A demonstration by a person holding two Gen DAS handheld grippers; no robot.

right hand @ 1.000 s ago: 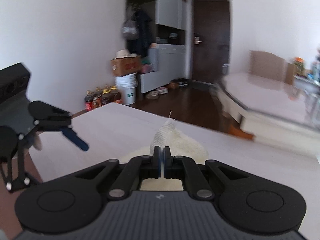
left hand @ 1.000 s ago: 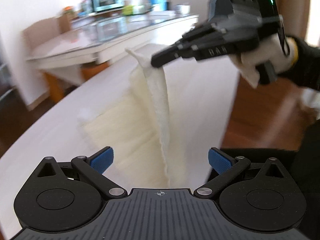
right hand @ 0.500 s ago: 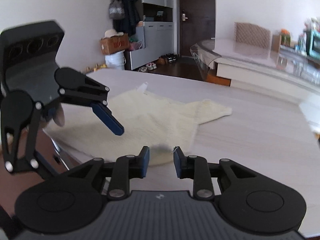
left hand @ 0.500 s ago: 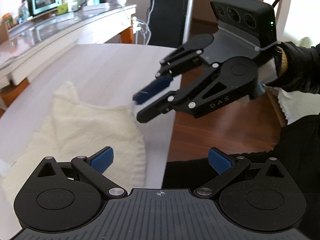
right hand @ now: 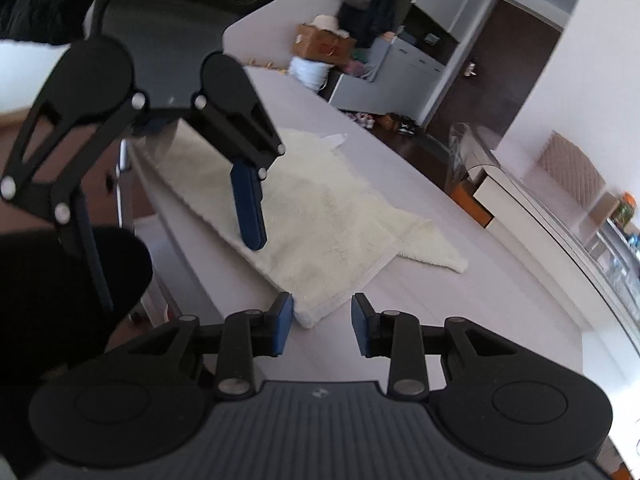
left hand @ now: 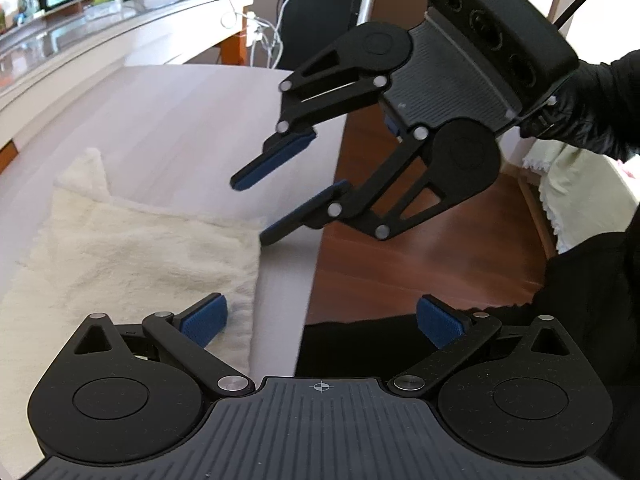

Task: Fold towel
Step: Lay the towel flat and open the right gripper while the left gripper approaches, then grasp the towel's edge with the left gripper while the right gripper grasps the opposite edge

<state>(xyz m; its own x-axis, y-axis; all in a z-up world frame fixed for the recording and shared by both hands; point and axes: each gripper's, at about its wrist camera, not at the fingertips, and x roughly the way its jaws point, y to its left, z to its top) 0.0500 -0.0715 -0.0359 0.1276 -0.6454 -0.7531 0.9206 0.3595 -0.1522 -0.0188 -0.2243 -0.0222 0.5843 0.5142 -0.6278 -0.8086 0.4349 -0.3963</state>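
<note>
Released a second ago, the towel now lies flat along the surface edge; left hand-held gripper wide open, right hand-held gripper part-open, both empty; a cluttered counter beyond.

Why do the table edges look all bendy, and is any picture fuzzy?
Left wrist view: the fisheye lens curves the table edge; the towel looks sharp. Right wrist view: the same curving, plus blur on the far cupboards and the shelf items at right.
</note>
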